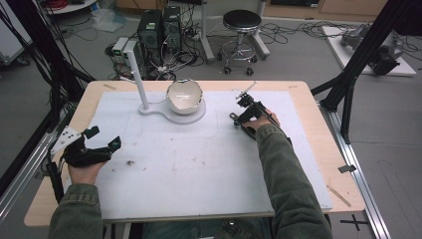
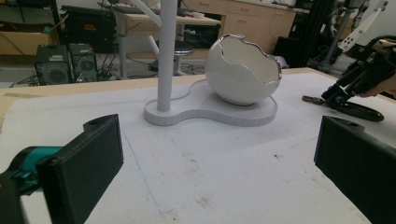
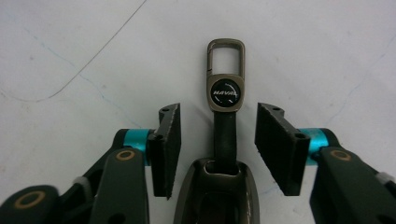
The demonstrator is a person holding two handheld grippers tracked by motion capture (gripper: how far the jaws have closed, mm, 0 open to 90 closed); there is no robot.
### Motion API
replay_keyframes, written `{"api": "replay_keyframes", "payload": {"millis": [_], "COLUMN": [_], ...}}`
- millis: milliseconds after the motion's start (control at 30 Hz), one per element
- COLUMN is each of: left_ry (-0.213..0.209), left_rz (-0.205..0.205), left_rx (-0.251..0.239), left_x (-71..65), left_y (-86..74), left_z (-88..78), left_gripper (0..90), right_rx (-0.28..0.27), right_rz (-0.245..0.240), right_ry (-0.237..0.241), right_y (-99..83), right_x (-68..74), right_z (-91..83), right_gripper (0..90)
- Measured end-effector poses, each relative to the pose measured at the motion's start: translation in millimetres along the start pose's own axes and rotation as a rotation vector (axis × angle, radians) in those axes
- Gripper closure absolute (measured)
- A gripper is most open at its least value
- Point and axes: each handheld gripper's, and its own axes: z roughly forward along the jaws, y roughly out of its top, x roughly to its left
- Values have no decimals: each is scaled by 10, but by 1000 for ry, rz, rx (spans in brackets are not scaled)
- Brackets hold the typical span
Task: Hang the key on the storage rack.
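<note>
A key fob (image 3: pixel 225 93) lies flat on the white mat, a dark strap with a bronze metal clasp, a round logo badge and a rectangular ring. My right gripper (image 3: pixel 217 140) is open, one jaw on each side of the strap and neither touching it. In the high view the right gripper (image 1: pixel 238 110) sits right of the bowl. The left gripper view shows the fob (image 2: pixel 355 111) as a dark shape under it. My left gripper (image 1: pixel 104 138) is open and holds nothing, low over the mat's left side (image 2: pixel 215 158).
A white eggshell-shaped bowl (image 1: pixel 184 95) rests on a white stand base (image 1: pixel 191 117) with an upright post (image 1: pixel 141 87) at the back centre. The white mat (image 1: pixel 199 164) covers most of the wooden table (image 1: pixel 318 144). A stool (image 1: pixel 241 22) and computers (image 1: pixel 159 27) stand on the floor beyond.
</note>
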Motion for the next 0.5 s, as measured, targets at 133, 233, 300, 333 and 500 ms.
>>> {"api": "replay_keyframes", "payload": {"millis": [133, 233, 300, 333, 500], "left_ry": [1, 1, 2, 1, 1], "left_rz": [0, -1, -2, 1, -2], "left_rx": [-2, -2, -2, 0, -2], "left_x": [0, 2, 1, 2, 4], "left_y": [0, 0, 0, 2, 1], "left_z": [-2, -1, -3, -4, -6], "left_gripper": [17, 17, 17, 17, 17], "right_rx": [10, 9, 4, 4, -6], "right_rz": [-5, 19, 27, 27, 49], "right_ry": [1, 12, 10, 10, 5], "right_y": [-1, 1, 2, 2, -7], "right_x": [-8, -8, -13, -13, -19], "right_z": [-2, -10, -19, -19, -32], "right_gripper": [669, 788, 819, 819, 852]}}
